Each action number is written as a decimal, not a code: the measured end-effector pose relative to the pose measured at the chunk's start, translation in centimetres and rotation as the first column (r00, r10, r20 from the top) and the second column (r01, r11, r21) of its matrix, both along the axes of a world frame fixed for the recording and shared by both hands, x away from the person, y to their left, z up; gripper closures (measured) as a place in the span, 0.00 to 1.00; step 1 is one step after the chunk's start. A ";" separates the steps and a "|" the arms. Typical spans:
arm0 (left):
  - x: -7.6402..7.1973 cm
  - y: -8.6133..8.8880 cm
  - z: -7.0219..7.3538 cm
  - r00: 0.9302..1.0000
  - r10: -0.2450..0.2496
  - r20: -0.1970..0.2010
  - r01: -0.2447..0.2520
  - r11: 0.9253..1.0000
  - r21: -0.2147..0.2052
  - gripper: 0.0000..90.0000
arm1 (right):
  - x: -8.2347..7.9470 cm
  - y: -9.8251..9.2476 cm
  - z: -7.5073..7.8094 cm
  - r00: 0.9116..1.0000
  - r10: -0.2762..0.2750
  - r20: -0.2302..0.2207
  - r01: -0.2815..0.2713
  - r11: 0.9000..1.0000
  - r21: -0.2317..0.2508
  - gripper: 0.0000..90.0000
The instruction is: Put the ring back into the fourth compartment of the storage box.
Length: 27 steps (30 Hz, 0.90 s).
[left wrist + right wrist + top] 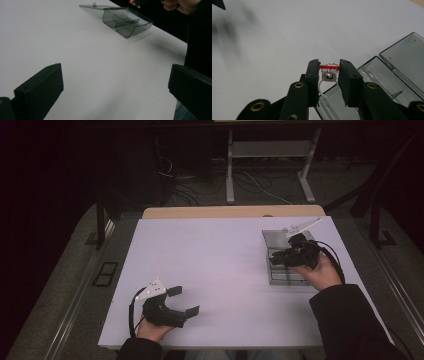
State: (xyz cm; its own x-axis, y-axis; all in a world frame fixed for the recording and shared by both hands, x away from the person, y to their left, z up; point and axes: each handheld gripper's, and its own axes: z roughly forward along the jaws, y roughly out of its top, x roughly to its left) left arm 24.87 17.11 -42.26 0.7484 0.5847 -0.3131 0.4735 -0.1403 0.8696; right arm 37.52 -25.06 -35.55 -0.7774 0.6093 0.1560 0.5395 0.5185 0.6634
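The right gripper [329, 75] is clenched on a small ring [328, 73] with a red top and a white band, pinched between its two jaws and held in the air over the near corner of a smoky clear box [384, 82]. In the high view that gripper [280, 258] hangs above the box [287, 257], which sits at the right side of the white table [210, 270], its lid [100, 7] swung open and lying flat on the far side. The left gripper [182, 301] rests at the near left of the table, jaws spread wide and holding nothing; its own view looks across bare table to the box [127, 23] and its inner dividers. The step in hand appears to be carrying the ring between box and table; whether it is going in or coming out cannot be told from this moment alone. If it is going in, the next move calls for lowering the ring squarely over one compartment, clear of the dividers and thin walls, before letting the jaws part. The box lies close to the table's right edge, so room there is tight and a nudge could slide it outward. To the left, between the two grippers, the table is wide and open, giving free room for either hand to move.
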 end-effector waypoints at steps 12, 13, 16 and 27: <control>0.0 0.0 0.0 1.000 -0.002 0.000 0.002 1.000 0.001 0.00 | 1.3 -1.2 -0.8 0.999 -0.052 -0.007 0.052 0.999 0.009 0.77; 0.0 0.0 0.0 1.000 -0.001 0.000 0.001 1.000 0.001 0.00 | 1.4 -1.3 -0.9 0.998 -0.059 -0.009 0.059 0.998 0.010 0.77; 0.1 0.0 0.0 1.000 -0.003 0.000 0.003 1.000 0.003 0.00 | 1.7 -1.6 -1.2 0.998 -0.070 -0.010 0.070 0.998 0.008 0.77; 0.1 -0.1 -0.1 1.000 -0.006 -0.003 0.006 1.000 0.006 0.00 | 2.7 -2.1 -2.8 0.995 -0.095 -0.033 0.095 0.995 -0.002 0.76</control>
State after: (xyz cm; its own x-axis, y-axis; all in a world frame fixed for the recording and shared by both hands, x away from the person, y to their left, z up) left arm 24.99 16.97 -42.35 0.7505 0.5824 -0.3124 0.4757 -0.1479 0.8671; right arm 40.22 -27.17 -38.30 -0.7103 0.6805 0.1803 0.6081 0.4640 0.6441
